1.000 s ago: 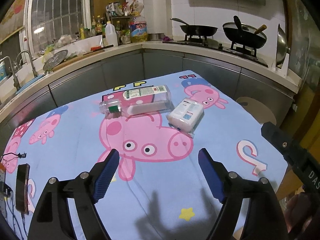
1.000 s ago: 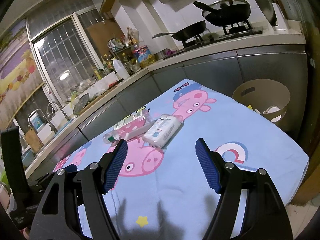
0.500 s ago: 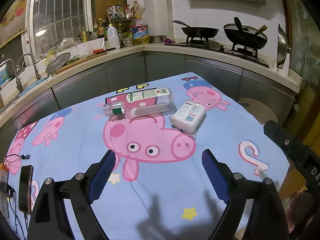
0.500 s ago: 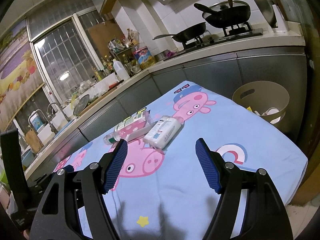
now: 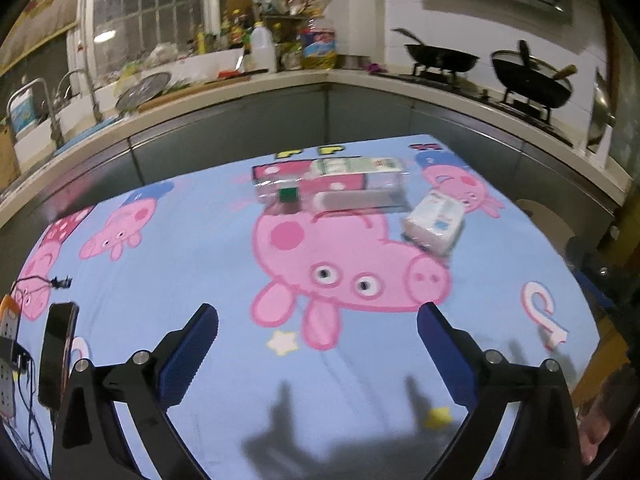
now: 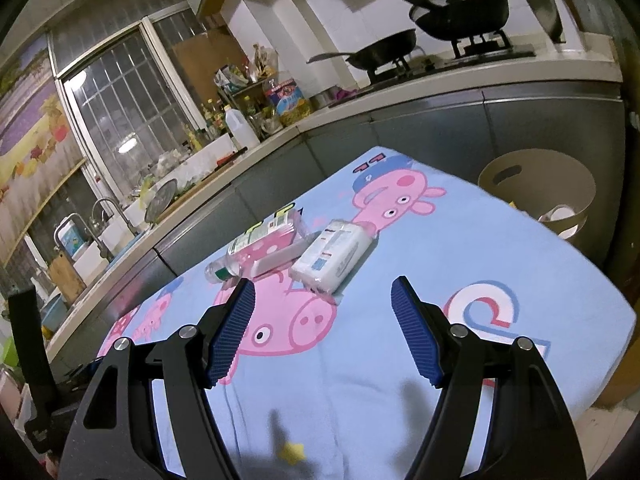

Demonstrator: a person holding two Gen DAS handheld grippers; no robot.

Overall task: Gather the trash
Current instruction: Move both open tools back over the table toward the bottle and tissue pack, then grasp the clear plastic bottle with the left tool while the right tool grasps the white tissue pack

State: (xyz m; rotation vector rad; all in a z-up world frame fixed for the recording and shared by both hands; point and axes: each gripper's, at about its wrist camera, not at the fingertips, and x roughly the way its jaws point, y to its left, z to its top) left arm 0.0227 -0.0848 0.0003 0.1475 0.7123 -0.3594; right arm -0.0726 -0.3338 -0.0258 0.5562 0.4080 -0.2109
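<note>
Bottle first, since my next reach turns on it: the clear plastic bottle [image 5: 332, 184] lies on its side on the cartoon tablecloth [image 5: 180, 240], well ahead of my left gripper [image 5: 318, 354], long axis running crosswise to my fingers, green cap end to the left. My left jaws are opening wide with nothing between them, only cloth. Just to the right of the bottle, and a little nearer to me, sits the white tissue pack [image 5: 434, 220], angled, close beside the bottle's base. Judging by the framing, my left hand lines up better with the bottle, my right gripper [image 6: 324, 330] with the pack [image 6: 332, 256], which lies straight ahead of its fingers, long axis slanting away; those jaws stand moderately apart and empty. Only the right view shows the beige bin [image 6: 536, 196] past the table's far right edge, with some white scraps inside; the left view alone shows a phone [image 5: 58, 356] at the table's left edge.
</note>
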